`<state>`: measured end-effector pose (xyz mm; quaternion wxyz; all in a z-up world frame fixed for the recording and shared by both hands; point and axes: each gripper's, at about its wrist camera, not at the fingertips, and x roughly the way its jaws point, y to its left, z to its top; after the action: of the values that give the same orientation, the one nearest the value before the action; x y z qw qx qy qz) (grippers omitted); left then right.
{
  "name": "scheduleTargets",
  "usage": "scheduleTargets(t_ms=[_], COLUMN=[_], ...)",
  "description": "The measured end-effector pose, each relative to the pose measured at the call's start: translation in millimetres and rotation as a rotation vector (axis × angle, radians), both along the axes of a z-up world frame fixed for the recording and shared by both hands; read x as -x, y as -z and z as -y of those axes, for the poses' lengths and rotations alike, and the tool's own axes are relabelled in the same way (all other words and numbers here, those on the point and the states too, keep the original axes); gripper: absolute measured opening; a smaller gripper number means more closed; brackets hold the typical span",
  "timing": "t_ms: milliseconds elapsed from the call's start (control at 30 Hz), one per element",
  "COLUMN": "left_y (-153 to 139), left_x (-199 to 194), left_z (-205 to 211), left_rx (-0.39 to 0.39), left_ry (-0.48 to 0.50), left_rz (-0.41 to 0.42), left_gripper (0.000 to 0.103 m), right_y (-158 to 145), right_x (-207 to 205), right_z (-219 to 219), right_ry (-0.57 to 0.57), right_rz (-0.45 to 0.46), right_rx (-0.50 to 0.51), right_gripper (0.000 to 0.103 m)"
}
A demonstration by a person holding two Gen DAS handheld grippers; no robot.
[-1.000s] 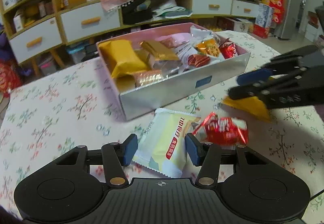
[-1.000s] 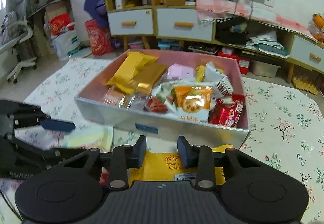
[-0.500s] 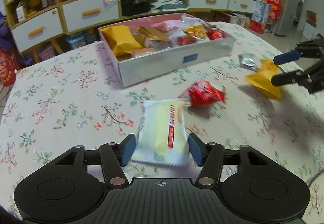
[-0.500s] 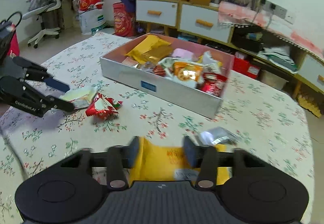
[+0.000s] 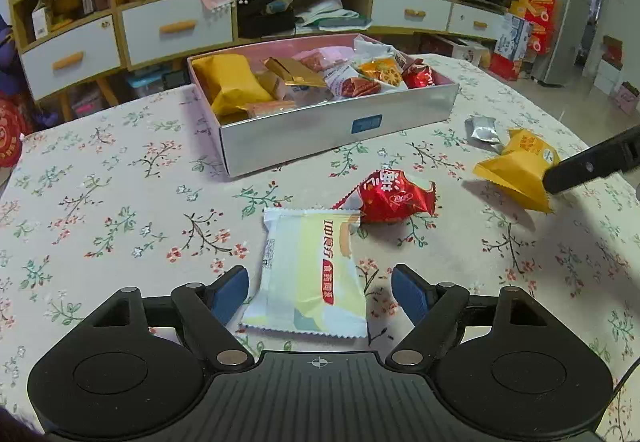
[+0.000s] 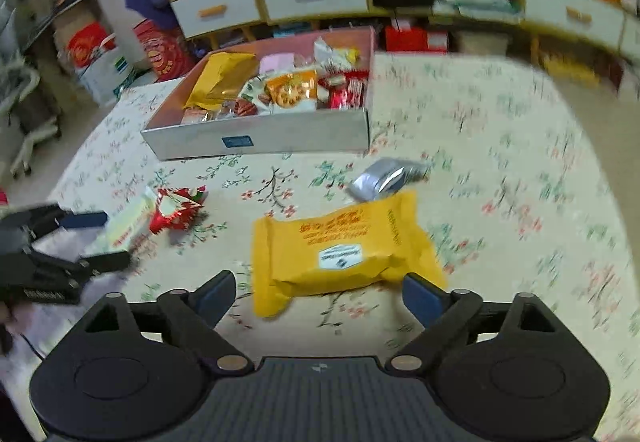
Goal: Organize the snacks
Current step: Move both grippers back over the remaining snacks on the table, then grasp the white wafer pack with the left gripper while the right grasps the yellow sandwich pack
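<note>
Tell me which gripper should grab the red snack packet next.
Left. The red snack packet lies just beyond the open left gripper, past the pale packet. The open right gripper faces the yellow packet, farther away.

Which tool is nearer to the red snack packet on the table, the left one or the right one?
Left. The left tool is open around the white and yellow packet, which touches the red packet. The right tool is open by the yellow packet, further from it.

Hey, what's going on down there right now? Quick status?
Both grippers open: left gripper around white snack pack, right gripper around yellow pack. Both packs on table, outside box. Nothing blocking.
</note>
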<state>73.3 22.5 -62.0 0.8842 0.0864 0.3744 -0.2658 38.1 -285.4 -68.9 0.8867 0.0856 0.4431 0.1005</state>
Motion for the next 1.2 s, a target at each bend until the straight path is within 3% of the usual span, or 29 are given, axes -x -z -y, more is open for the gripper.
scheduleTargets(t_ms=[267,467,667,733,833,1033,1200], left_y=[3,5,3,1,-1,-10,-26], left_x=[-4,-5,-7,-8,-10,-11,-16], left_z=[9,9,9,8,5,-3,-9], left_rx=[-0.024,-0.045,-0.048,-0.051,-0.044,-0.001,0.042], left_ry=[-0.027,-0.058,-0.08,-0.091,-0.117,-0.18,-0.215], left_rz=[0.001,0.005,0.008,0.011,-0.005,-0.035,-0.01], left_gripper=[0.076,0.06,0.048,0.045,0.043,0.042,0.042], right_y=[2,9,18,18,17,11,2], right_x=[-23,-36,-38,-35,-32,-26,-27], right_z=[2,-2,-16,-20,-17,-5,-1], right_ry=[0.169,0.265,0.264,0.245,0.228,0.249,0.257], right_rz=[-0.047,-0.057,-0.055,-0.037,-0.025,-0.037,-0.023], right_rx=[-0.116,-0.098,0.048,0.106,0.115,0.071,0.035], right_gripper=[0.066,0.065,0.05,0.032,0.017,0.011,0.011])
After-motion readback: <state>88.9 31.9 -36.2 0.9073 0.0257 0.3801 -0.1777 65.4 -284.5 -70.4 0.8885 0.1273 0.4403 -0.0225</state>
